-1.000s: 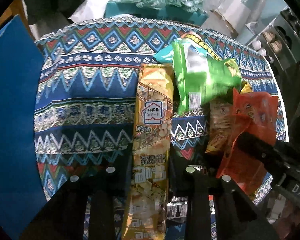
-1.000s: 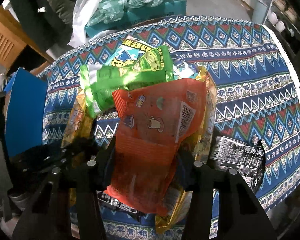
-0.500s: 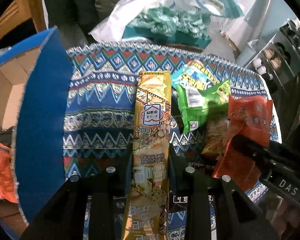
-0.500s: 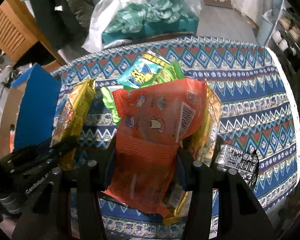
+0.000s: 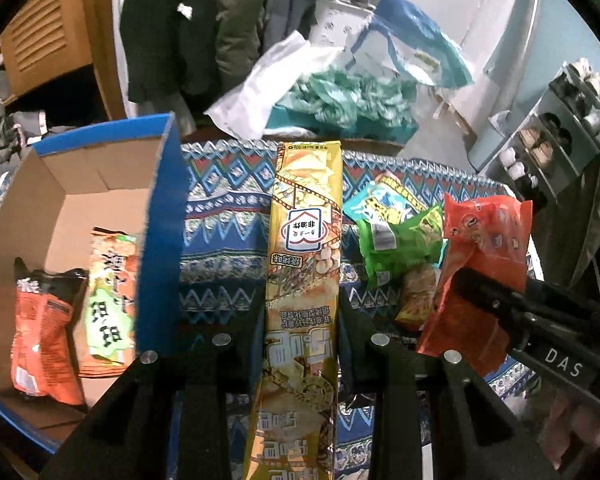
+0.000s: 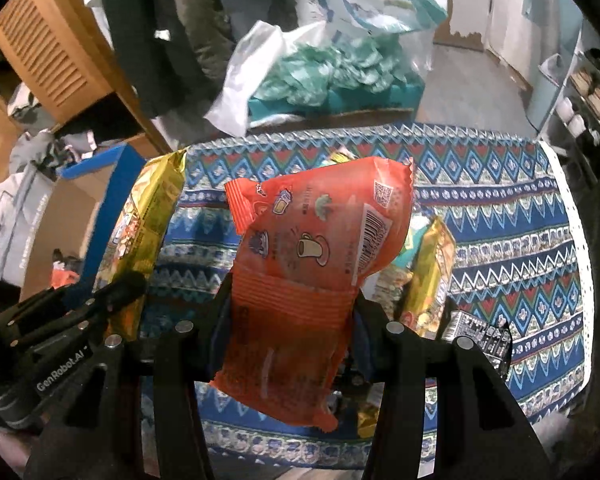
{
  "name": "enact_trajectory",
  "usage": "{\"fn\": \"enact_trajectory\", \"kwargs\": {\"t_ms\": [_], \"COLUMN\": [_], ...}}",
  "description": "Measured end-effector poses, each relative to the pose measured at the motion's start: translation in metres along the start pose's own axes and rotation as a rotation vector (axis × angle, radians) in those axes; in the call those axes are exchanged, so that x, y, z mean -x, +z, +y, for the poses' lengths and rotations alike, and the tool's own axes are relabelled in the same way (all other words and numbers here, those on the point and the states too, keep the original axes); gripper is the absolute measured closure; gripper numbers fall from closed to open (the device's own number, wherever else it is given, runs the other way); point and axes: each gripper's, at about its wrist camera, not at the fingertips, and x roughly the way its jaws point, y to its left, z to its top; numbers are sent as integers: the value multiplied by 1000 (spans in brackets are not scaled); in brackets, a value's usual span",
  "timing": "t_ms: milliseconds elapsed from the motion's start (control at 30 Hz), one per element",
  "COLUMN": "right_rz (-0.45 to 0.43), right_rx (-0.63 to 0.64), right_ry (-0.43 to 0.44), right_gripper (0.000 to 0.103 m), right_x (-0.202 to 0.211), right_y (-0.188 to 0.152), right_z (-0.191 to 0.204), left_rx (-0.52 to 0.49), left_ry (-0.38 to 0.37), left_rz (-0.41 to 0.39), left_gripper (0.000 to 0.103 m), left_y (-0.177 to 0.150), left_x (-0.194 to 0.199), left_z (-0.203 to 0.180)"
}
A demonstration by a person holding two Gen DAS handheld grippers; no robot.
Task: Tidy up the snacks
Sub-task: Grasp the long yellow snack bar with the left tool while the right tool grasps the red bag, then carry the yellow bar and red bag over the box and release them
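My left gripper (image 5: 300, 320) is shut on a long yellow snack pack (image 5: 306, 248) and holds it above the patterned table (image 5: 228, 216). My right gripper (image 6: 292, 312) is shut on an orange snack bag (image 6: 312, 248), also lifted; that bag shows at the right in the left wrist view (image 5: 480, 256). The yellow pack shows at the left in the right wrist view (image 6: 148, 232). A blue cardboard box (image 5: 164, 216) stands left of the table with an orange bag (image 5: 40, 328) and an orange-green bag (image 5: 108, 300) inside. A green bag (image 5: 400, 244) and a teal-yellow bag (image 5: 384, 200) lie on the table.
A black-and-white pack (image 6: 480, 332) and a yellow bag (image 6: 428, 276) lie on the table near my right gripper. Behind the table sit a teal box with plastic bags (image 5: 340, 108), hanging dark coats (image 5: 180, 32) and a wooden cabinet (image 5: 48, 40). Shelves (image 5: 560, 120) stand at right.
Both grippers have risen and pulled back with their packs. The left view has swung left, so the open blue box and the bags in it now show.
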Motion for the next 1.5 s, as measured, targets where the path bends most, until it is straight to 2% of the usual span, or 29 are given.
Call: {"fn": "enact_trajectory", "kwargs": {"t_ms": [367, 800, 1500], "right_rz": [-46, -62, 21], "right_rx": [48, 139, 282], "right_ry": [44, 127, 245], "right_gripper": [54, 54, 53], "right_x": [18, 19, -19], "right_y": [8, 17, 16], "right_z": [32, 99, 224], "left_rx": [59, 135, 294], "left_ry": [12, 22, 124], "left_rz": [-72, -143, -170], "left_gripper": [72, 72, 72], "left_y": [3, 1, -21], "left_x": [44, 78, 94], "left_z": [33, 81, 188]}}
